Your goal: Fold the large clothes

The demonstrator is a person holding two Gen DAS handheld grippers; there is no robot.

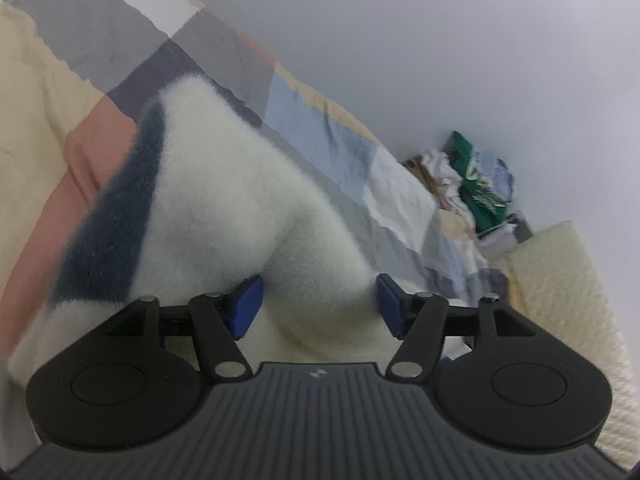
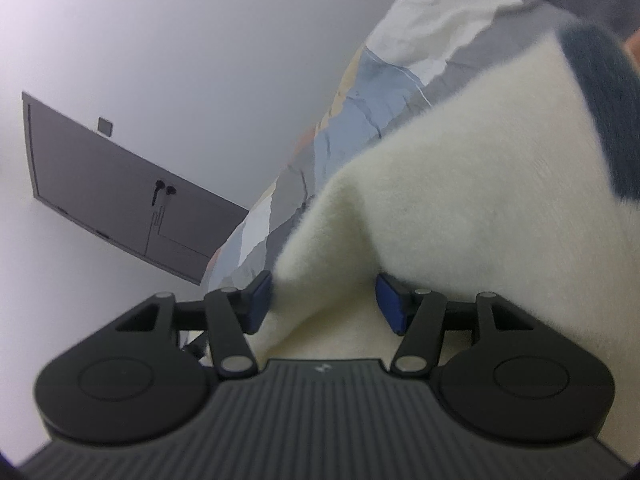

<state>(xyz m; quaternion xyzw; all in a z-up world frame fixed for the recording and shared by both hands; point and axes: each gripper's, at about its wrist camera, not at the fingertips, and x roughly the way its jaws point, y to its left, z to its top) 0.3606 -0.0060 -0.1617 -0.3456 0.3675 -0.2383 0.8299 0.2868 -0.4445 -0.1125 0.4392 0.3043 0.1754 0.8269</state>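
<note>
Underneath: patchwork quilt (image 1: 224, 56), grey wall (image 1: 460, 40).

Soft, even indoor light, no glare and only faint shadows. Both views are slightly blurred and bend strongly at the dark-cornered edges. The fuzzy white garment (image 1: 224, 216) looks smeared.

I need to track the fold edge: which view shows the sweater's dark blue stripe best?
The left wrist view: the stripe runs in a long band across the white sweater. The right wrist view shows only a short piece of it at the frame's right edge.
</note>
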